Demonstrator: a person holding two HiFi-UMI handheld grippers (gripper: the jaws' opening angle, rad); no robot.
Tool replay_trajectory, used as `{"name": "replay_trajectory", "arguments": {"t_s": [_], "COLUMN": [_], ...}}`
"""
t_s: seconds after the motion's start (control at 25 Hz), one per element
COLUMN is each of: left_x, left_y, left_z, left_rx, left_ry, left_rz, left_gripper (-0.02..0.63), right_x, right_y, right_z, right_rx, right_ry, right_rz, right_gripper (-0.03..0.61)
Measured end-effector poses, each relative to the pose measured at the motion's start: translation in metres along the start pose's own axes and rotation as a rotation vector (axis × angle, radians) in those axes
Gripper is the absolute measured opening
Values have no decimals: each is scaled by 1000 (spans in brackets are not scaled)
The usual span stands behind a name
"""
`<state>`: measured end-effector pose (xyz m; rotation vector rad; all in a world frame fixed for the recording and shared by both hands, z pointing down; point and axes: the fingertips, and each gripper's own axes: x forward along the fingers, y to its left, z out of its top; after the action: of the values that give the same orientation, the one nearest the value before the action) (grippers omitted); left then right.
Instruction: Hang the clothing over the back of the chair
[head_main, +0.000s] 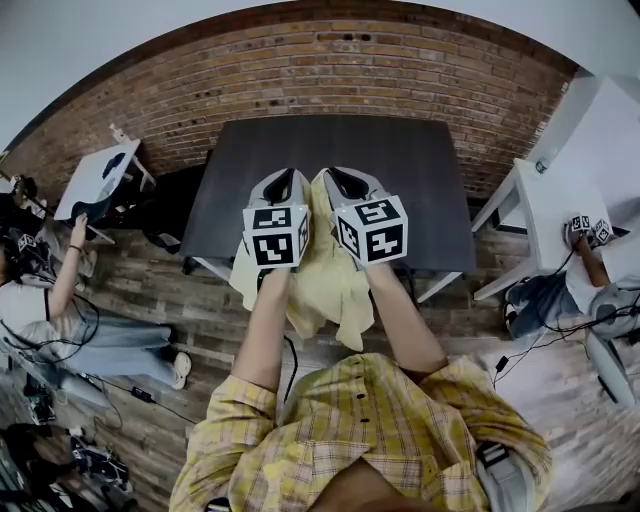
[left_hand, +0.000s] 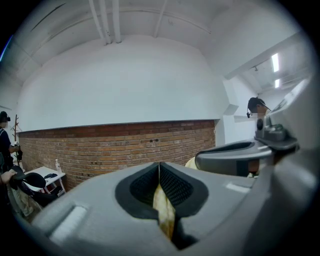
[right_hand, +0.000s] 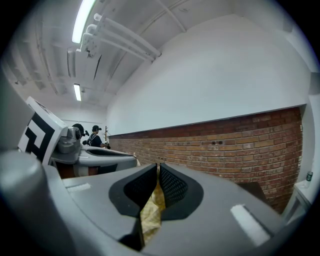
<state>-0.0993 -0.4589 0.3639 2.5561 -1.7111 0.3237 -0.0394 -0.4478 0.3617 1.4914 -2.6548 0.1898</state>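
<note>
A pale yellow garment (head_main: 322, 290) hangs from both grippers in the head view, in front of the near edge of a dark table (head_main: 400, 170). My left gripper (head_main: 279, 187) and right gripper (head_main: 346, 183) are held side by side, close together, each shut on the garment's top edge. In the left gripper view the jaws (left_hand: 159, 171) pinch a strip of yellow fabric (left_hand: 163, 209). The right gripper view shows the same: jaws (right_hand: 157, 171) closed on yellow fabric (right_hand: 151, 210). I cannot make out a chair back in any view.
A brick wall (head_main: 340, 70) runs behind the table. White table legs (head_main: 442, 286) show below the dark top. White tables stand at far left (head_main: 97, 180) and right (head_main: 560, 200), with seated people (head_main: 60, 320) beside them. Cables lie on the wooden floor (head_main: 200, 330).
</note>
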Motion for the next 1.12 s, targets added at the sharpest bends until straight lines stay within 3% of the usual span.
{"name": "replay_trajectory", "arguments": {"t_s": [1.12], "left_x": [-20], "left_y": [-22], "left_z": [-16], "left_rx": [7], "left_ry": [30], "left_rz": [-23], "left_gripper": [22], "right_x": [-17], "right_y": [16], "right_z": [-6], "right_rx": [2], "right_ry": [-3], "right_rz": [17], "right_gripper": [39]}}
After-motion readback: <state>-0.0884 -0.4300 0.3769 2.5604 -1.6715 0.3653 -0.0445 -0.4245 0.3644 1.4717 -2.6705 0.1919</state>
